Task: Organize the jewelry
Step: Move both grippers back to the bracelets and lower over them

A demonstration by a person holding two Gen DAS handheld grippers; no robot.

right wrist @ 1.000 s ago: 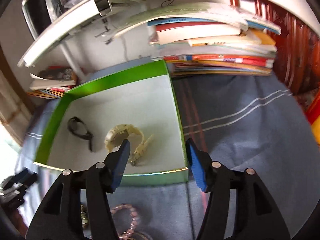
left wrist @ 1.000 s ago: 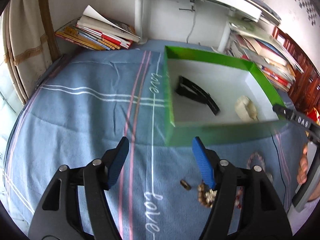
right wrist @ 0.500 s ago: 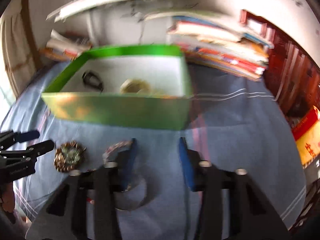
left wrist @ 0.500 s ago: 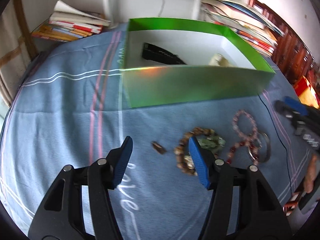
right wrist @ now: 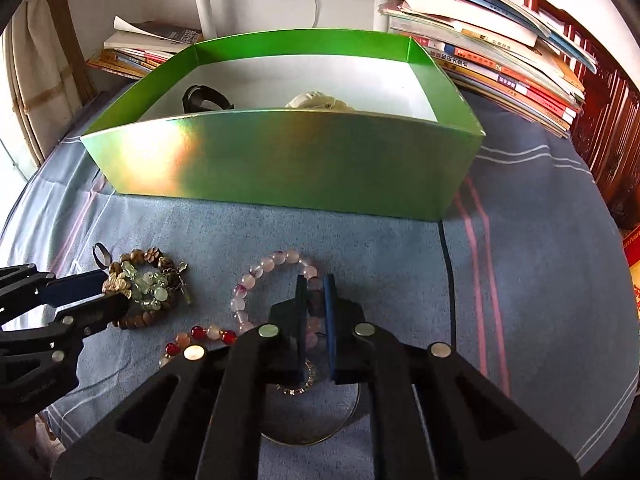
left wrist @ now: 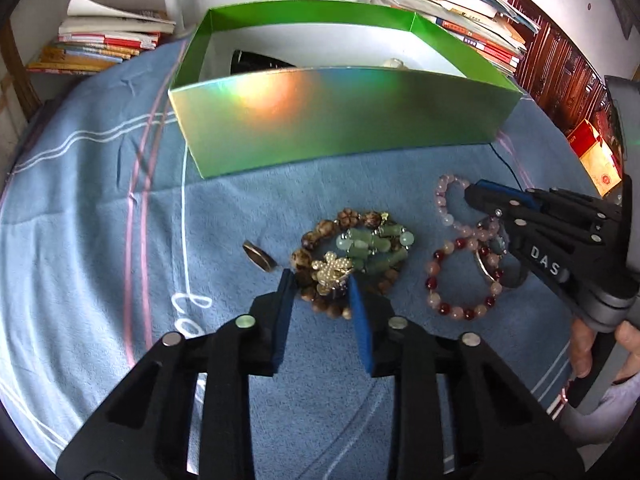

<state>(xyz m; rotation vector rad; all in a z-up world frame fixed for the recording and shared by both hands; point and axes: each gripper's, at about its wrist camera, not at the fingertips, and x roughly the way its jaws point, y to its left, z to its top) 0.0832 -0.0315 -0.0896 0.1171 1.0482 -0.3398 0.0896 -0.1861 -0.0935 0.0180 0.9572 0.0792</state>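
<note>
Both tools are working the pickup step: the left tool (left wrist: pixel 320 276) is closing around the gold rhinestone charm (left wrist: pixel 332 270) atop the brown wooden bead bracelet (left wrist: pixel 316 240), the right tool (right wrist: pixel 314 280) is pinching the pale pink bead bracelet (right wrist: pixel 276 264) on the blue striped cloth (left wrist: pixel 100 200), and lifting into the shiny green cardboard box (right wrist: pixel 280 164) probably comes next.

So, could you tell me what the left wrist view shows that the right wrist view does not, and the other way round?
Only the left wrist view shows the left gripper straddling the gold brooch atop the brown bead bracelet, plus the whole red-and-pink bracelet. Only the right wrist view shows the right gripper closed on the pale pink bracelet and a thin metal bangle beneath it. Both show the green box holding a black band and a cream watch, on the blue cloth.
</note>
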